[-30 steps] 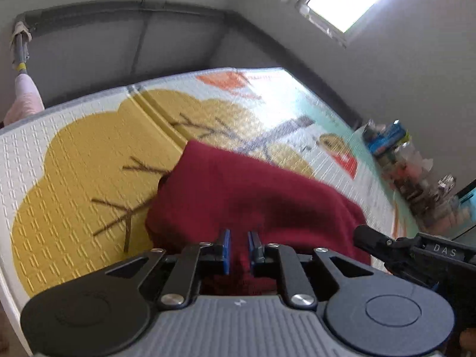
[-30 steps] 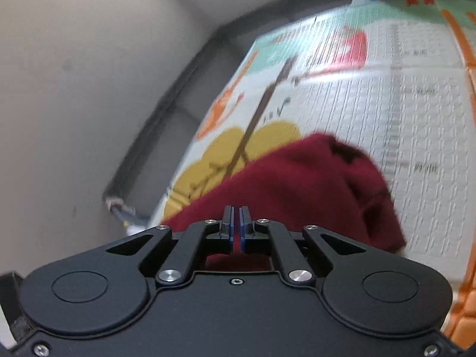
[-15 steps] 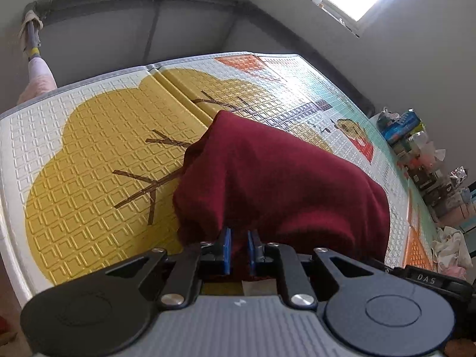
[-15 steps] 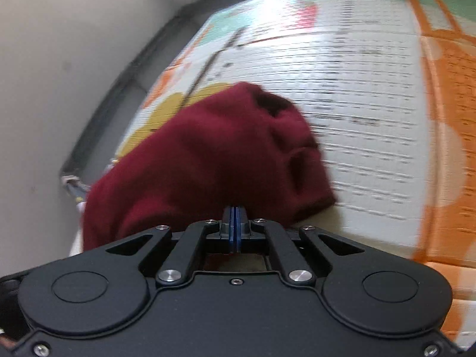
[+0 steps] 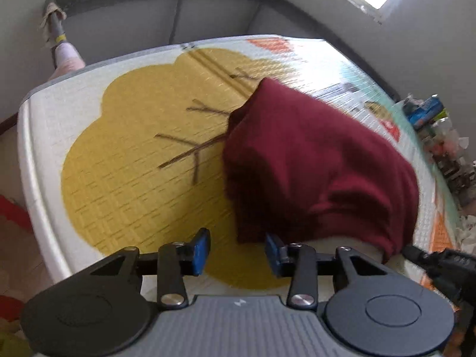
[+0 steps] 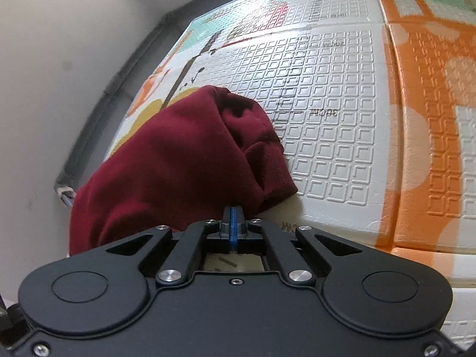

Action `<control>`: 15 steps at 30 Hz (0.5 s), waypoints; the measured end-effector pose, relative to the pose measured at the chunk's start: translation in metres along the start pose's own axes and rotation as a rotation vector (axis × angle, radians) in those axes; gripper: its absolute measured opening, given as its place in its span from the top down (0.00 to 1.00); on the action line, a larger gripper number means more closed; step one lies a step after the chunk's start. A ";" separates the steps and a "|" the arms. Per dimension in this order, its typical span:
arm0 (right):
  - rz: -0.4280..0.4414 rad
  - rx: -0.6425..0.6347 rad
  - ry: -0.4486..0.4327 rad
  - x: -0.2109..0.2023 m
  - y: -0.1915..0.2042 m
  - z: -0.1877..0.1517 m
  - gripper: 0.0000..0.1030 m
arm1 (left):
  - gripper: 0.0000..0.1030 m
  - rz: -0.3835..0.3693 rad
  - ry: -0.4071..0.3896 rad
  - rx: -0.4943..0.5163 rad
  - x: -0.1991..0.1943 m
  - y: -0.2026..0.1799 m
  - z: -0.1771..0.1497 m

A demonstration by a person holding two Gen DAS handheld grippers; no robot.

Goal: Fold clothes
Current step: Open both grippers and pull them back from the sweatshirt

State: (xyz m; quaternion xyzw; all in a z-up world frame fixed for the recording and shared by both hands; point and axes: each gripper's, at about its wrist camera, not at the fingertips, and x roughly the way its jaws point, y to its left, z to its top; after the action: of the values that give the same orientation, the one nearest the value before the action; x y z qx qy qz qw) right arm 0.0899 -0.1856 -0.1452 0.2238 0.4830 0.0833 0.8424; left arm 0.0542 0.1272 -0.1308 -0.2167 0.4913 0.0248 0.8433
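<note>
A dark red garment [image 5: 312,163] lies bunched in a rough fold on the patterned play mat [image 5: 134,178]. My left gripper [image 5: 238,251] is low over the mat's near edge and its jaws are opening. The garment's lower corner hangs just ahead of the gap, and neither blue pad presses on it. In the right wrist view the garment [image 6: 178,163] fills the left middle of the mat [image 6: 342,89]. My right gripper [image 6: 234,209] is shut, with the garment's hem pinched at its tips. Its tip [image 5: 413,253] also shows at the garment's right corner in the left wrist view.
The mat's white rim [image 5: 32,178] drops off at the left, with floor beyond it. A pile of small items [image 5: 440,136] lines the right wall. A pole with a pink cloth [image 5: 59,50] leans in the far left corner. A grey padded rail runs along the back wall.
The left gripper's pads have spread apart and the red cloth has slipped out of them. Both grippers have come down towards the mat, and the garment has settled onto it.
</note>
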 end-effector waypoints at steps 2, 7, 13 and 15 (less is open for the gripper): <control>-0.057 -0.015 -0.009 -0.003 0.004 0.000 0.89 | 0.60 0.010 -0.004 0.005 -0.002 0.001 -0.002; -0.163 -0.018 -0.027 -0.017 -0.001 -0.002 0.88 | 0.60 0.024 -0.012 0.016 -0.008 0.002 -0.002; -0.250 -0.058 -0.057 -0.044 0.002 -0.005 0.87 | 0.56 0.036 -0.028 0.045 -0.020 -0.008 0.001; -0.271 -0.072 -0.062 -0.053 0.005 -0.005 0.84 | 0.54 0.037 -0.033 0.058 -0.025 -0.013 0.002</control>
State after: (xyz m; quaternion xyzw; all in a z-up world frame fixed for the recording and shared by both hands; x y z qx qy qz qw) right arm 0.0589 -0.1987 -0.1040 0.1283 0.4794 -0.0208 0.8679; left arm 0.0463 0.1201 -0.1043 -0.1824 0.4819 0.0297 0.8565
